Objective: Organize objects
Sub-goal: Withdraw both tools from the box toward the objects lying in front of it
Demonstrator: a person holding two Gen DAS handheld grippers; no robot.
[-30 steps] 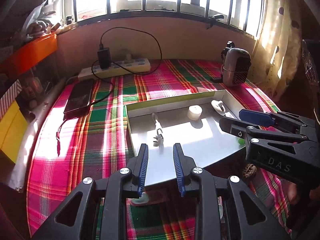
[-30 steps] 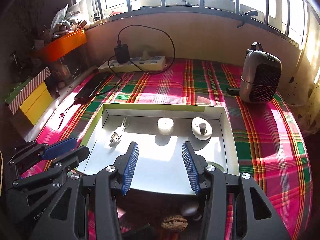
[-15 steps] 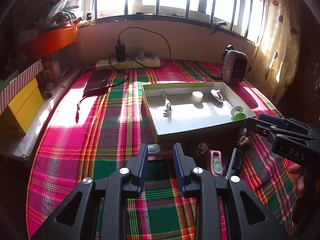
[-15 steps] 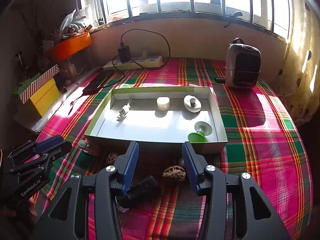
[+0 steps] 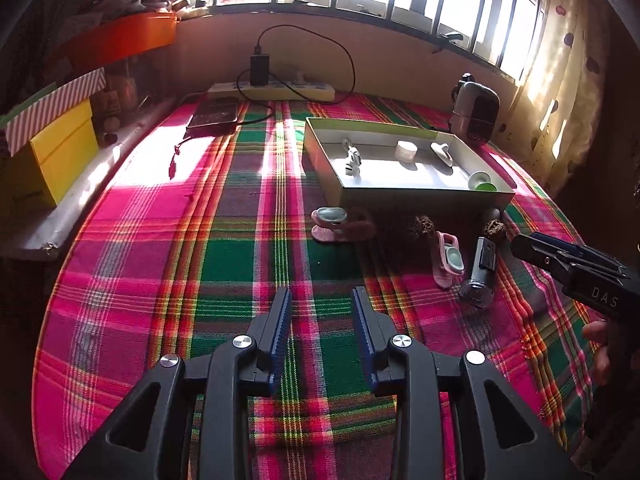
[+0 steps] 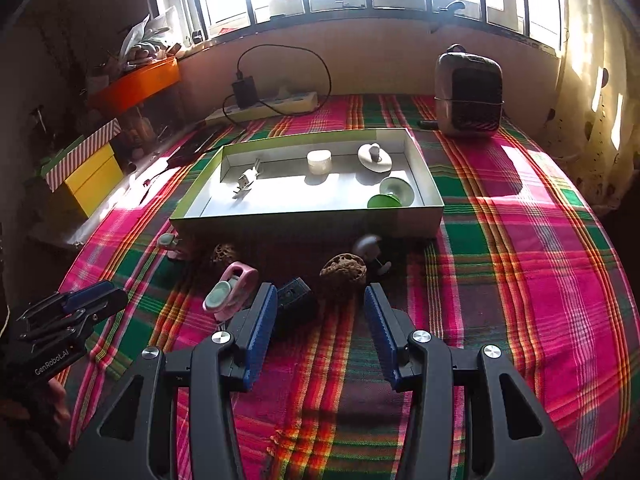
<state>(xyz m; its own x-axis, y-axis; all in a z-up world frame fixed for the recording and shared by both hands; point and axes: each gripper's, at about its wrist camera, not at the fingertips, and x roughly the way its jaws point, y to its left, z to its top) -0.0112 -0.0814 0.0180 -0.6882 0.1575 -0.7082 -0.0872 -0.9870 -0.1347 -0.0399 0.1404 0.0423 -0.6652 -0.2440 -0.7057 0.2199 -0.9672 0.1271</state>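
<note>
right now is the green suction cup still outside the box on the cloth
No, the green suction cup lies inside the box, in its near right corner, while other small items sit on the plaid cloth in front.

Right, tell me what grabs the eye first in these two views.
The bright pink, green and red plaid cloth fills both views. On it, toward the sunlit window, sits a shallow white cardboard tray with a green rim holding four small items. In the tray's shadow lies a cluster of small things, among them a wrinkled brown walnut shell and a pink plastic clip, just ahead of the open right hand-held gripper.
</note>
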